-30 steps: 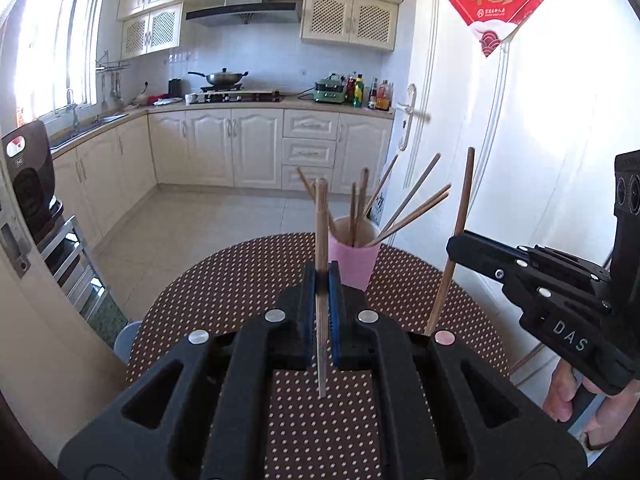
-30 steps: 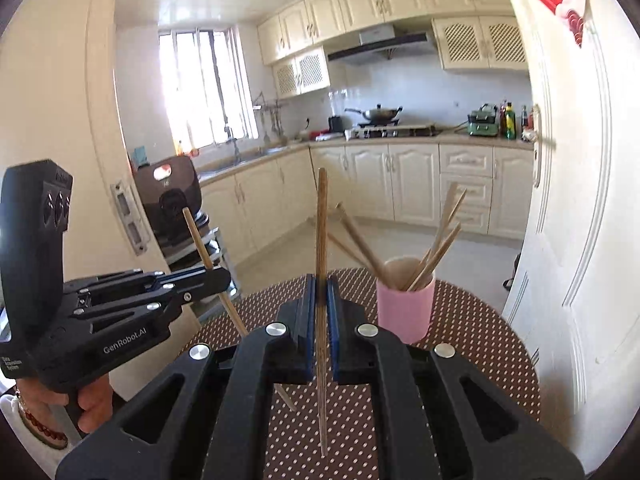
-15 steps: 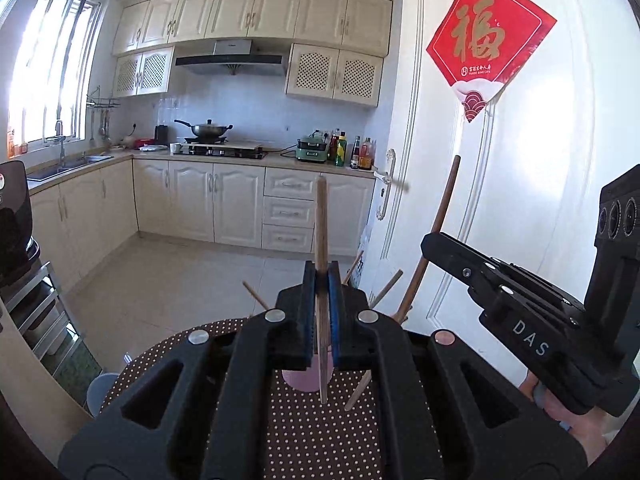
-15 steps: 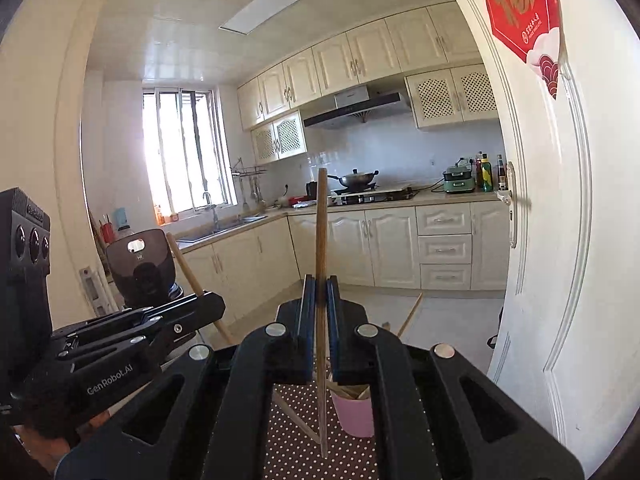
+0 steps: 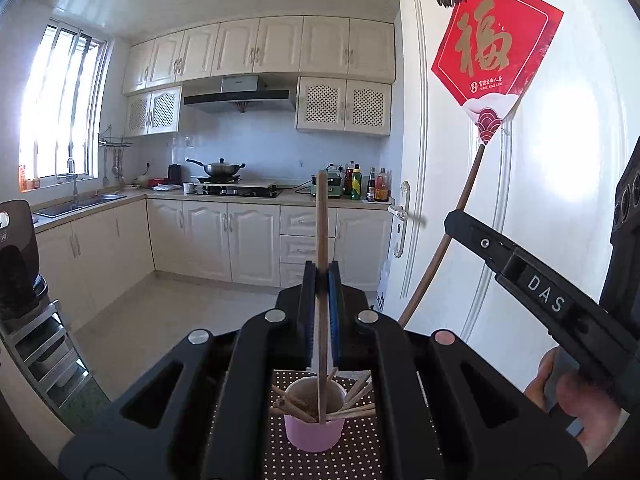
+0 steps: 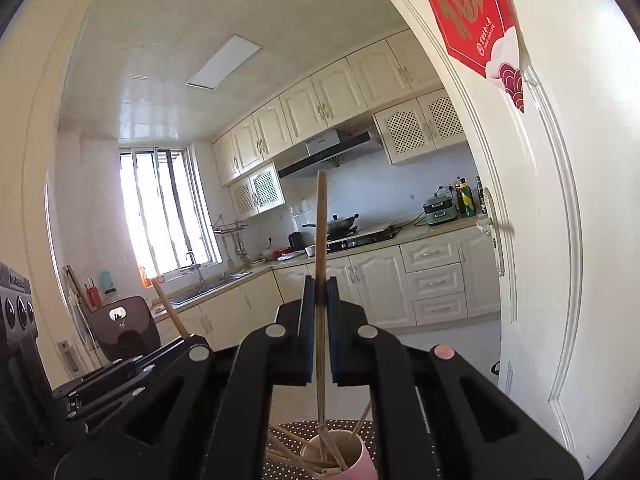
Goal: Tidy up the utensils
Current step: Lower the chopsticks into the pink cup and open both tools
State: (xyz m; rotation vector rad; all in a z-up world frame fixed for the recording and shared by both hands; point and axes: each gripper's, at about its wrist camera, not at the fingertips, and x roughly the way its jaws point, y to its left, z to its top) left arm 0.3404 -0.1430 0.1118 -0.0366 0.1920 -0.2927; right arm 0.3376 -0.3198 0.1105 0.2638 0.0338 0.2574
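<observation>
Since the earlier frames both grippers have been rising and tipping up, so the pink cup (image 5: 314, 426) that stood ahead of them is now sitting low, just under their fingers. The left gripper (image 5: 320, 312) is holding its blue-padded fingers (image 5: 307, 312) pressed together on a single wooden chopstick (image 5: 321, 240), which is standing upright with its lower tip dipping inside the cup's rim. The right gripper (image 6: 319, 328) is clamping its own fingers (image 6: 307, 328) the same way on a second chopstick (image 6: 321, 240), also upright, its lower end reaching into the cup's mouth. In the left wrist view the right gripper is showing at the right edge, a hand (image 5: 568, 392) wrapping its grip and its chopstick slanting up across the white door (image 5: 560, 200). The cup is round and smooth, already bristling with thin, straight chopsticks (image 5: 356, 400) leaning outward in all directions. It is resting on the brown, white-dotted tabletop (image 5: 360, 452), of which only a small part is showing. Beyond the tabletop, open kitchen floor (image 5: 172, 312) is stretching to cream cabinets (image 5: 228, 240), while the door is standing close on the right.
</observation>
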